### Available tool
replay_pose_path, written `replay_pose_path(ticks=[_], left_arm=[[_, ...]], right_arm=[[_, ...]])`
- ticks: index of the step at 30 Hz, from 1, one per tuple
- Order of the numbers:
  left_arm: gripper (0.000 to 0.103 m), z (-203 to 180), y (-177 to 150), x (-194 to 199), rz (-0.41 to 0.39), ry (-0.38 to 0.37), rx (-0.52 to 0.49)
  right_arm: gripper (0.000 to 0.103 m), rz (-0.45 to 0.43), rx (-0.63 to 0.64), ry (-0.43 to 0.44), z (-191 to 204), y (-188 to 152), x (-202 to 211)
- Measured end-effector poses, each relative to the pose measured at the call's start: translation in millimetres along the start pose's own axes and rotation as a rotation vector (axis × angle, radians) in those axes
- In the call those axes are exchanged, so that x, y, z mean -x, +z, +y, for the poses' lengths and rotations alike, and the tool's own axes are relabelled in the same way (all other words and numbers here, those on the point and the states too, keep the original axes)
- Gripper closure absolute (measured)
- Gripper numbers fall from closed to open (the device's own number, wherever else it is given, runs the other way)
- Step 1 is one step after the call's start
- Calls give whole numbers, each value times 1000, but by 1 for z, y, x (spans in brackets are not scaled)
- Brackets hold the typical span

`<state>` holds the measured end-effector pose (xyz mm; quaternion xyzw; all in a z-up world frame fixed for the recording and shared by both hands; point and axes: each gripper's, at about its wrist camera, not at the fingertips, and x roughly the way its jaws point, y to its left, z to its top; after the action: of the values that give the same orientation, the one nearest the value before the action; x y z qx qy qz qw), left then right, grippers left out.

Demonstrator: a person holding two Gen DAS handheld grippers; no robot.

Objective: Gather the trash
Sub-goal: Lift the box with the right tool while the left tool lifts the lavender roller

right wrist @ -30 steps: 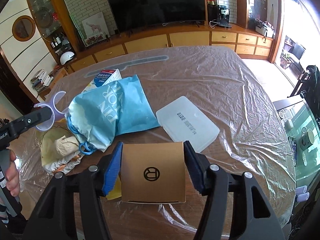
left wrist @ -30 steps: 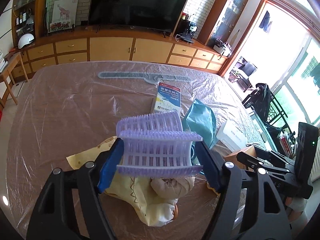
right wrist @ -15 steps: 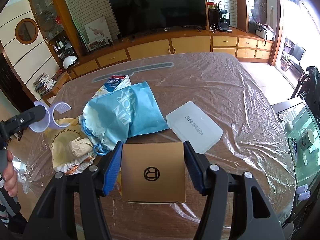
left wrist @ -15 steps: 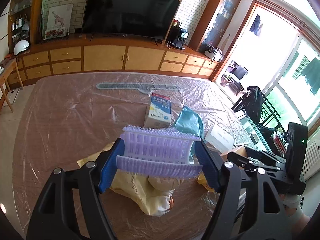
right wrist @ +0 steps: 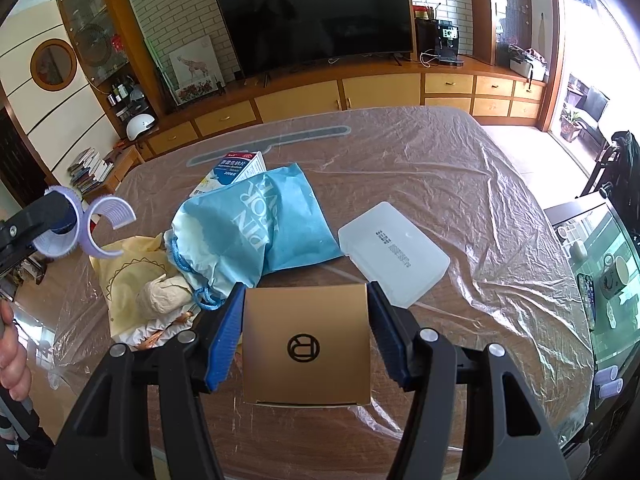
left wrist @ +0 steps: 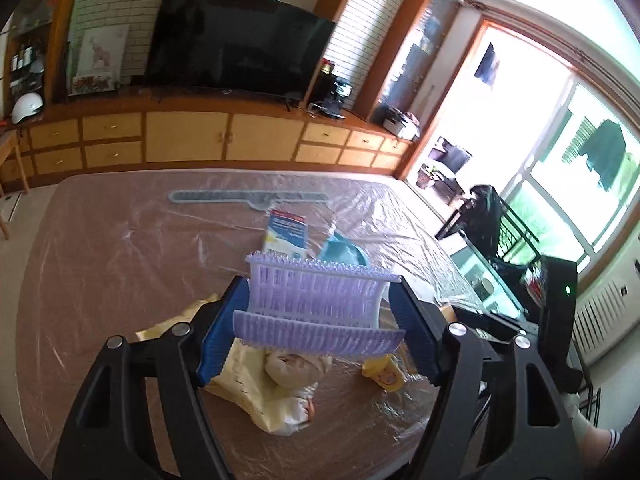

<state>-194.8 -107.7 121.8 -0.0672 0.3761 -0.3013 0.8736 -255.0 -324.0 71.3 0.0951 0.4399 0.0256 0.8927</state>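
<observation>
Item count: one purple hair roller (left wrist: 316, 304), in two curved halves; one brown cardboard box (right wrist: 306, 346); one blue drawstring bag (right wrist: 256, 224); one white plastic case (right wrist: 394, 254); one medicine carton (right wrist: 236, 168); one yellow cloth (right wrist: 128, 280); one beige wad (right wrist: 162, 296); one small yellow packet (left wrist: 384, 376); two tools.
</observation>
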Motion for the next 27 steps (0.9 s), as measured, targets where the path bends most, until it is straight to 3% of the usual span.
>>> replay_pose_path(ticks=[2, 5, 8, 10, 13, 17, 23, 27], left_arm=[[30, -11, -5, -8, 28, -27, -29], [30, -11, -12, -21, 71, 34, -39], [31, 25, -19, -32, 95, 141, 84], [31, 46, -21, -30, 79, 149, 166], [31, 54, -18, -23, 49, 224, 164], [31, 56, -17, -11, 19, 211, 179], [31, 21, -5, 11, -77, 181, 39], [31, 14, -6, 5, -43, 162, 6]], right_arm=[[44, 6, -2, -4, -2, -2, -1], [44, 11, -11, -9, -2, -3, -3], [44, 11, -14, -12, -3, -5, -4], [44, 11, -15, -11, -2, -7, -4], [44, 16, -12, -9, -1, -9, -5], [44, 19, -3, 0, 3, -10, -8], [44, 14, 7, 11, 12, -8, -10], [44, 14, 15, 10, 14, -9, -9]])
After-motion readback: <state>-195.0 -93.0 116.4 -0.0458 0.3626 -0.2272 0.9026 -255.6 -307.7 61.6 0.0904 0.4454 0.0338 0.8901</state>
